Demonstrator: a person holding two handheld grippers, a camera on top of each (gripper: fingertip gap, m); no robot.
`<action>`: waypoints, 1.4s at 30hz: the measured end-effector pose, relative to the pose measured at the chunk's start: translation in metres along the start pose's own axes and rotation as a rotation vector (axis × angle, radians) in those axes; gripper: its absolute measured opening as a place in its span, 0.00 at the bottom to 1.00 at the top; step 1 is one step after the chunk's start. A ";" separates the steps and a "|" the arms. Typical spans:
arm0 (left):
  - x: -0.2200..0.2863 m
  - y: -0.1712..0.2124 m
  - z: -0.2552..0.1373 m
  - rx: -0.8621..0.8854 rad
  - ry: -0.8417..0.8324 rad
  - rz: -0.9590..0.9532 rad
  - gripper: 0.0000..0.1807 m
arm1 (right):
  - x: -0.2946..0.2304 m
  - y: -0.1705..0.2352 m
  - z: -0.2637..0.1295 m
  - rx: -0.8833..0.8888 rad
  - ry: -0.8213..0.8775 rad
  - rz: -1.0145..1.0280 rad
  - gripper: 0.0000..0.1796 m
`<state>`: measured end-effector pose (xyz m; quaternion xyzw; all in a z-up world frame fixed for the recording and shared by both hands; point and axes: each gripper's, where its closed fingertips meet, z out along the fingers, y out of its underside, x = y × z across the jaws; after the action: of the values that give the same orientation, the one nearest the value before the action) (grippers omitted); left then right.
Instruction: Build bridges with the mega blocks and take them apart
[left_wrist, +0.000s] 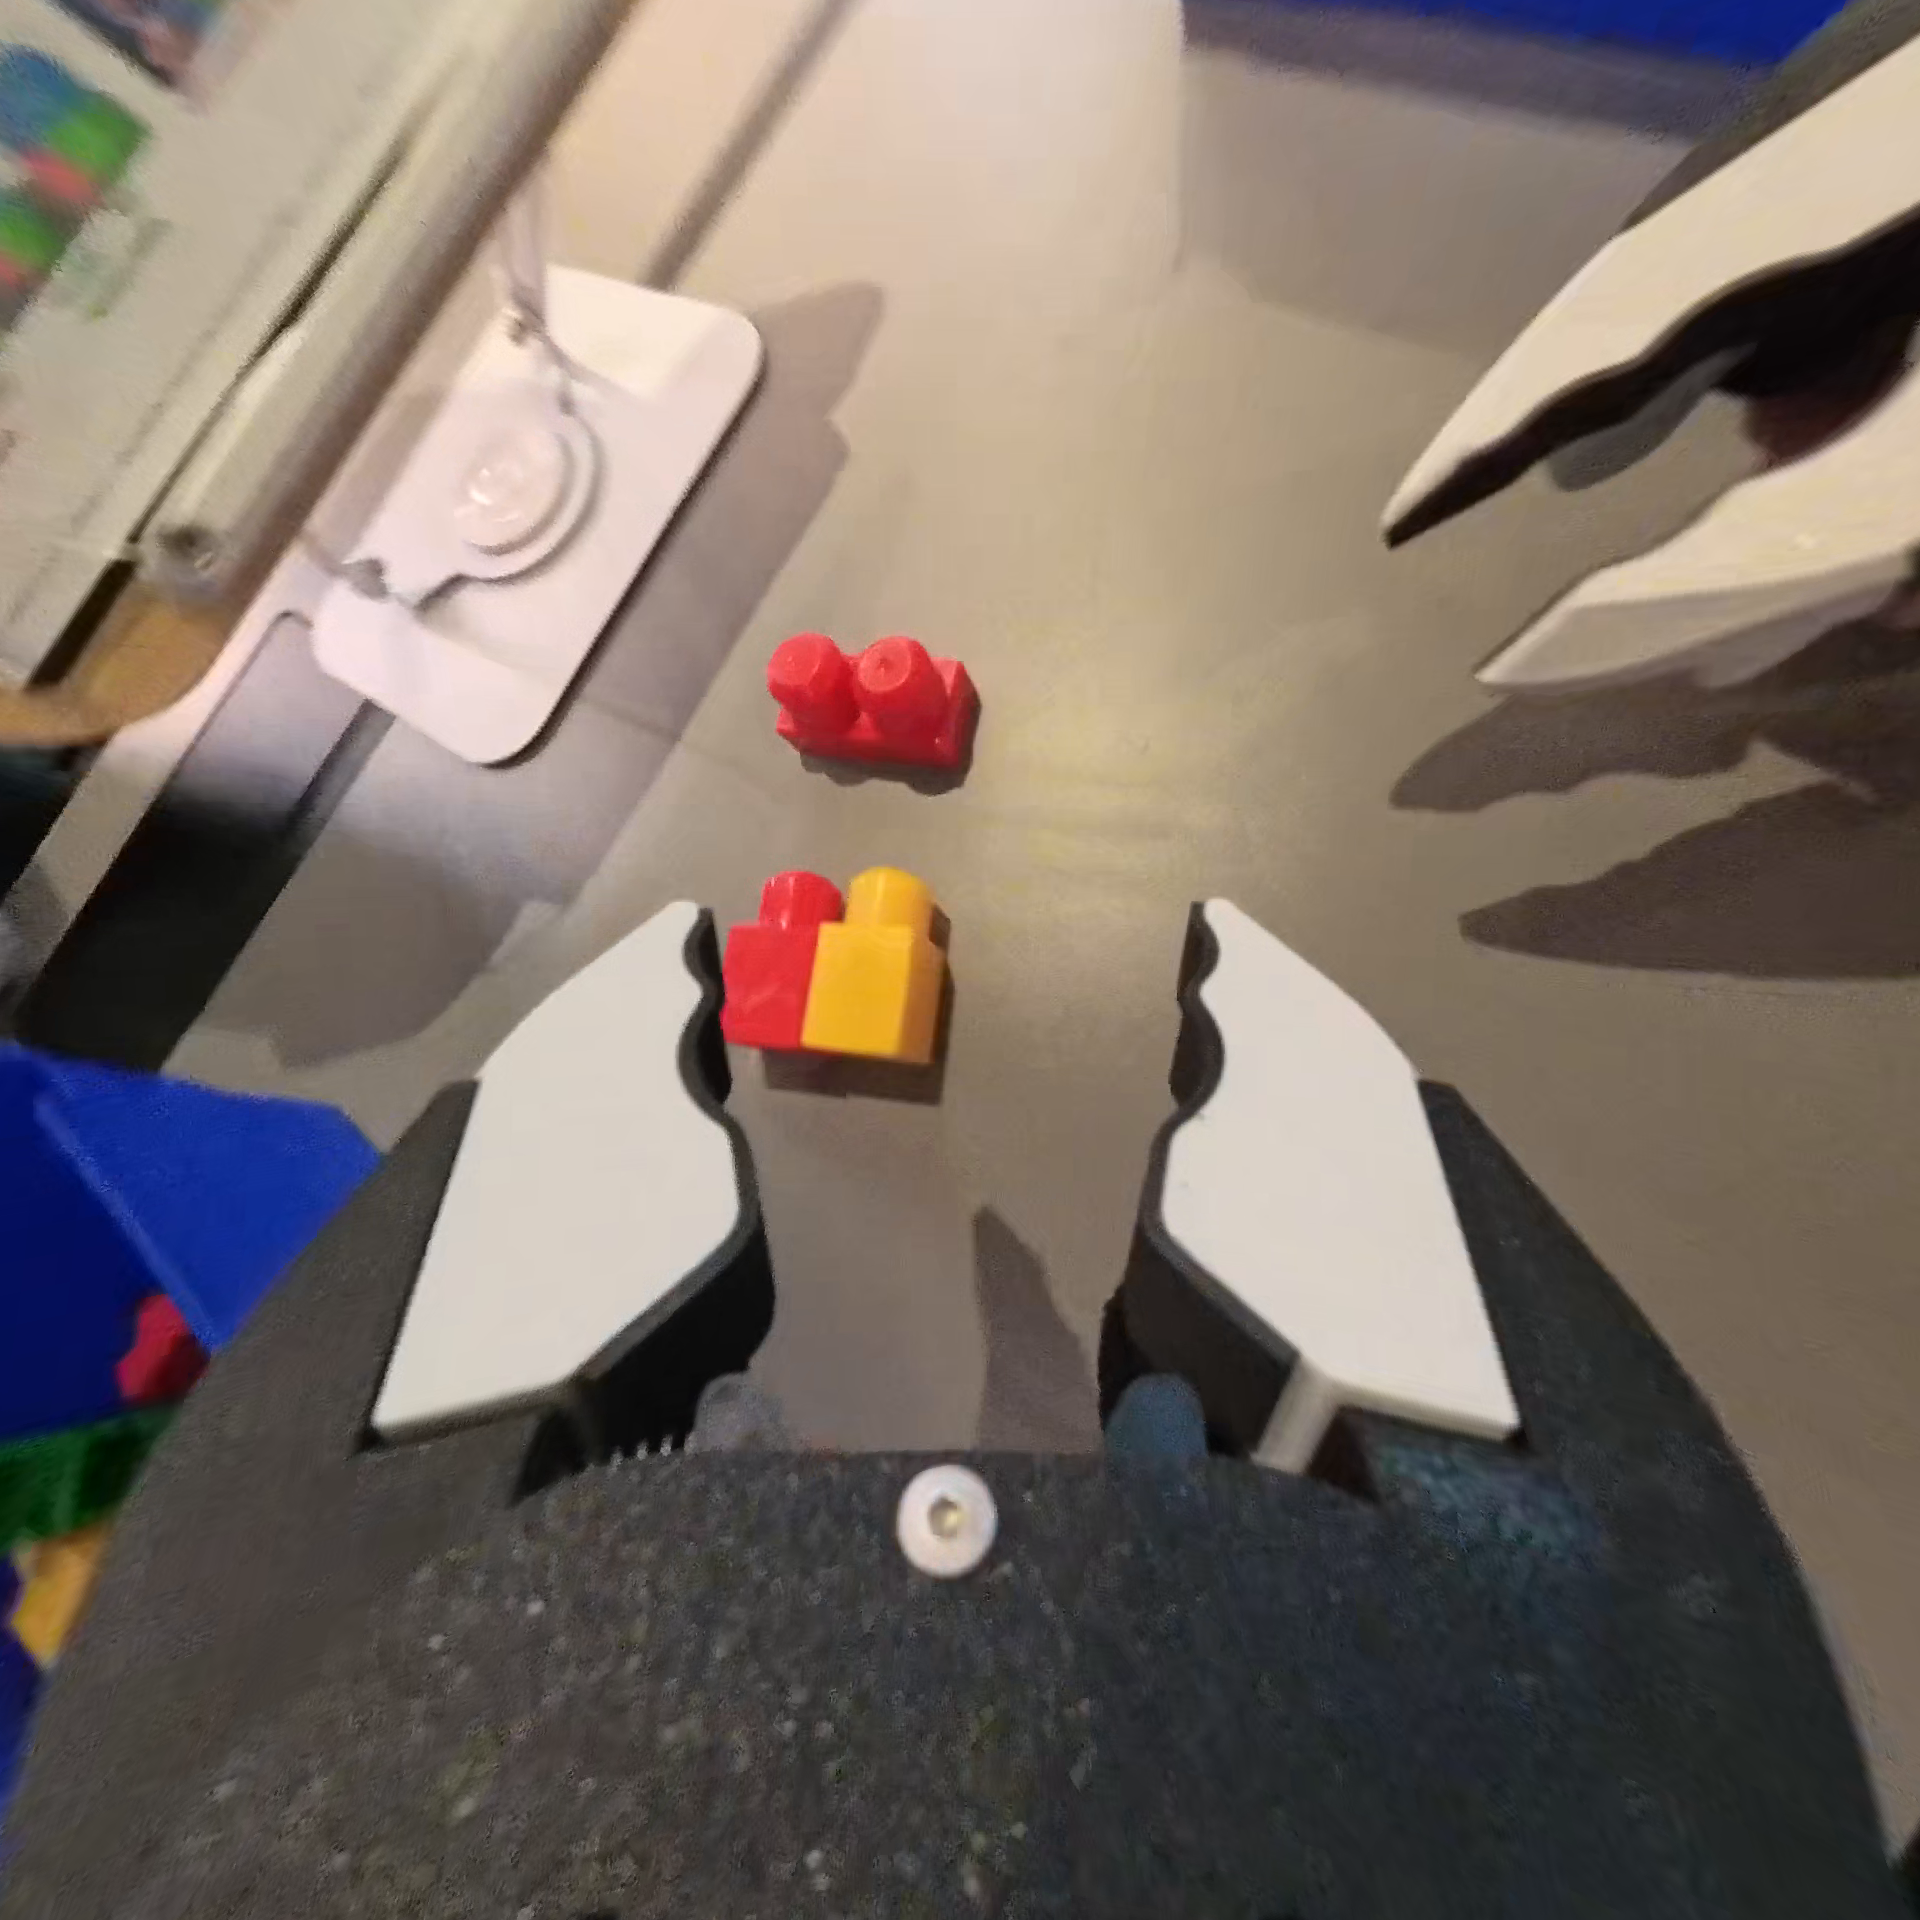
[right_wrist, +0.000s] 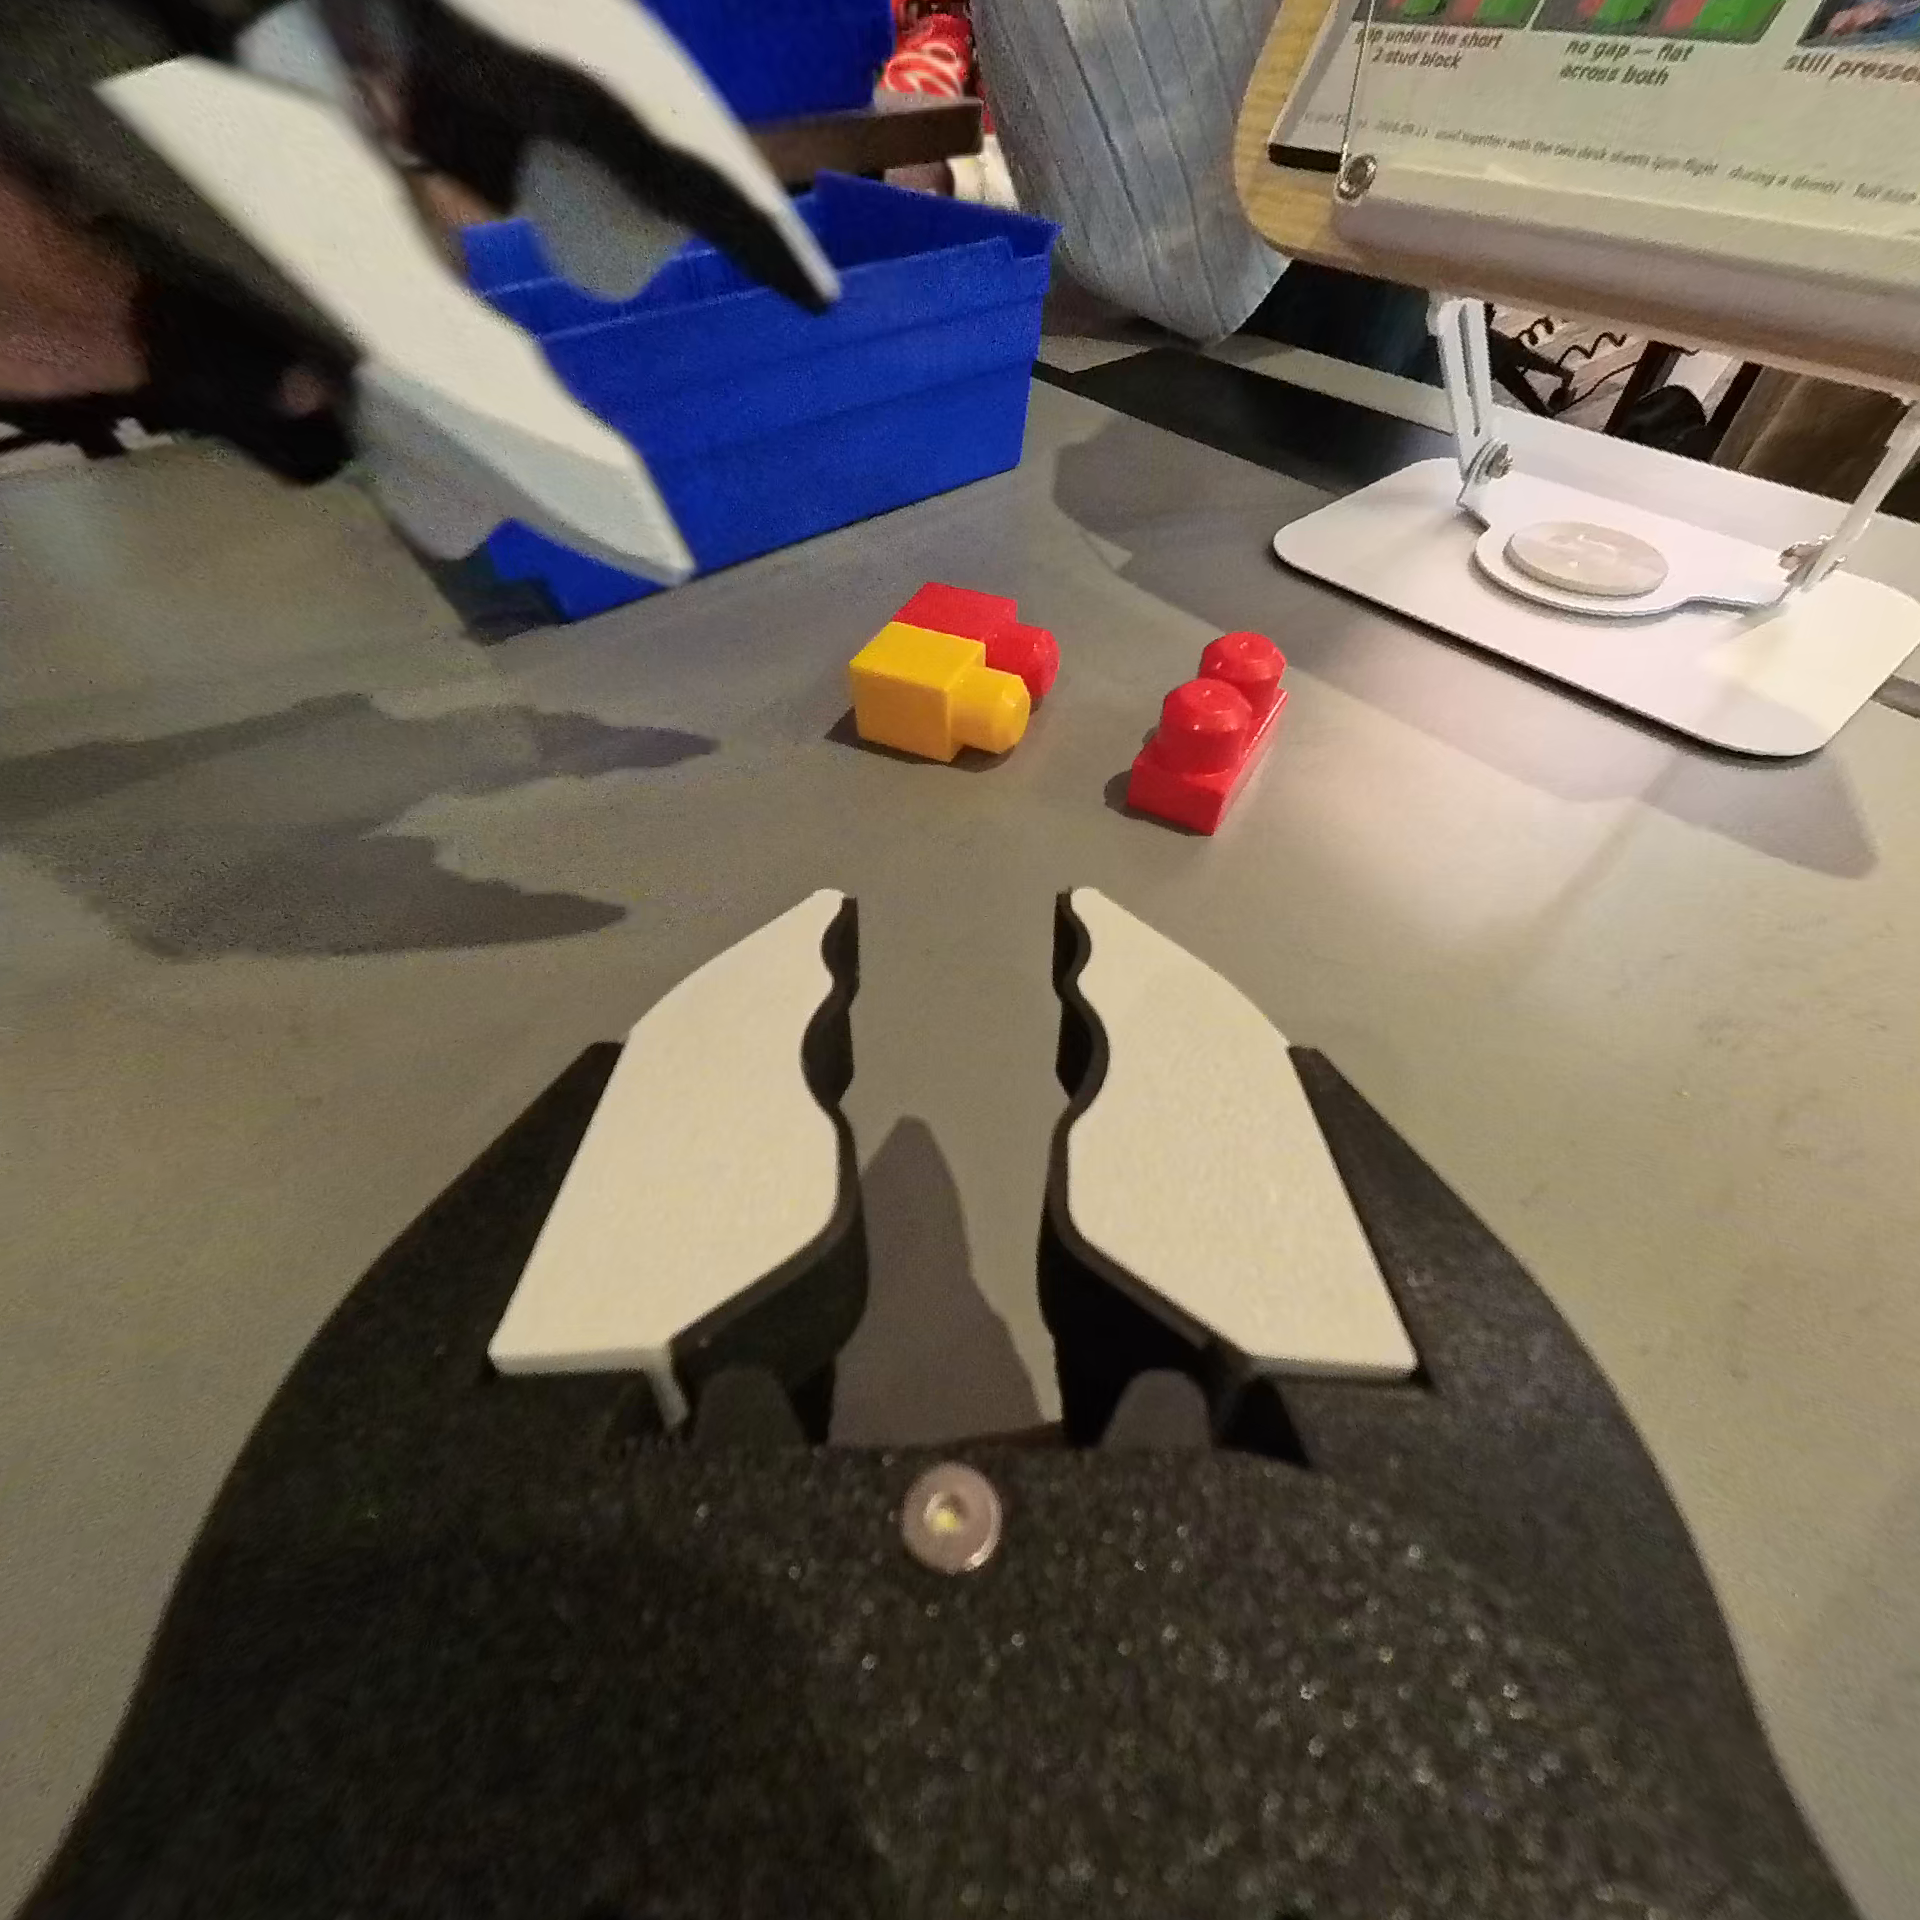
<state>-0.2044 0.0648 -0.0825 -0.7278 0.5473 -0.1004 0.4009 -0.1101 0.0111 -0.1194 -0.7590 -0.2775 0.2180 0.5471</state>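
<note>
A yellow one-stud block (left_wrist: 871, 971) and a red one-stud block (left_wrist: 769, 971) lie on their sides, side by side, on the grey table (left_wrist: 1091, 520). A flat red two-stud block (left_wrist: 878, 701) stands upright just beyond them. My left gripper (left_wrist: 951, 920) is open and empty, hovering over the pair, its left fingertip close by the red block. My right gripper (right_wrist: 956, 904) is open a little and empty, low over the table, short of the yellow block (right_wrist: 920, 691), red block (right_wrist: 982, 623) and two-stud block (right_wrist: 1205, 732). The left gripper also shows in the right wrist view (right_wrist: 748, 426).
A blue bin (right_wrist: 810, 384) stands behind the blocks, with more blocks in it at the left wrist view's lower left (left_wrist: 125, 1351). A white stand base (right_wrist: 1621, 603) holding an instruction sheet sits at the right. A person's striped sleeve (right_wrist: 1122, 156) is behind the table.
</note>
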 end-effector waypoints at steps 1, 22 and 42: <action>0.007 0.008 -0.009 0.050 -0.019 -0.042 0.46 | 0.000 0.001 0.000 -0.003 0.002 -0.002 0.20; -0.040 0.076 0.070 -0.451 -0.027 0.023 0.59 | 0.001 0.004 0.002 -0.020 0.008 -0.012 0.20; -0.032 0.092 0.092 -0.517 0.281 -0.032 0.42 | -0.003 0.001 0.002 -0.013 -0.027 0.011 0.20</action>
<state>-0.2288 0.1291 -0.1972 -0.7933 0.5934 -0.0634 0.1208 -0.1138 0.0101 -0.1211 -0.7610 -0.2821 0.2292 0.5373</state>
